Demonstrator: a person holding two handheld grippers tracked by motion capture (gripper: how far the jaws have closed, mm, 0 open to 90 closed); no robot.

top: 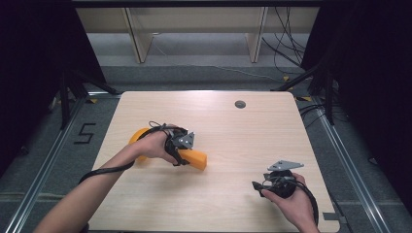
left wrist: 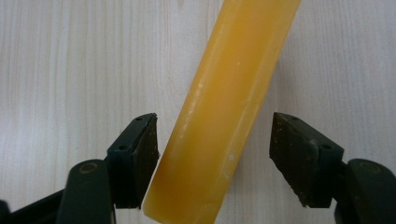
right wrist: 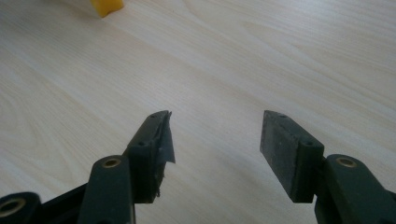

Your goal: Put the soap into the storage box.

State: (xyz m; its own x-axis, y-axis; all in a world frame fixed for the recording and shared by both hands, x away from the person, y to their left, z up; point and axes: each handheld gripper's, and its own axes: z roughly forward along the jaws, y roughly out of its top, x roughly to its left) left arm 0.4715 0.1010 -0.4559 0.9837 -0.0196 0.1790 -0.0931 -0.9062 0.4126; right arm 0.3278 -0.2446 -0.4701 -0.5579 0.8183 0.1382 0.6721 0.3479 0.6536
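Lying flat left of the counter's (top: 233,126) middle, well clear of every edge, an orange block (left wrist: 224,116) was straddled by the left tongs (left wrist: 212,156), spread wide and not yet closed on it. Its long axis ran left to right. Bare wood surrounded the right tongs (right wrist: 215,140), held open and empty.

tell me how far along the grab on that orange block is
Done: the left gripper is down over the orange block, jaws either side. In hand: closing; one pad looks at the block's edge, the other stands clear, so no grip yet. Left: clamp and lift off the table. The right gripper sits open, apart.
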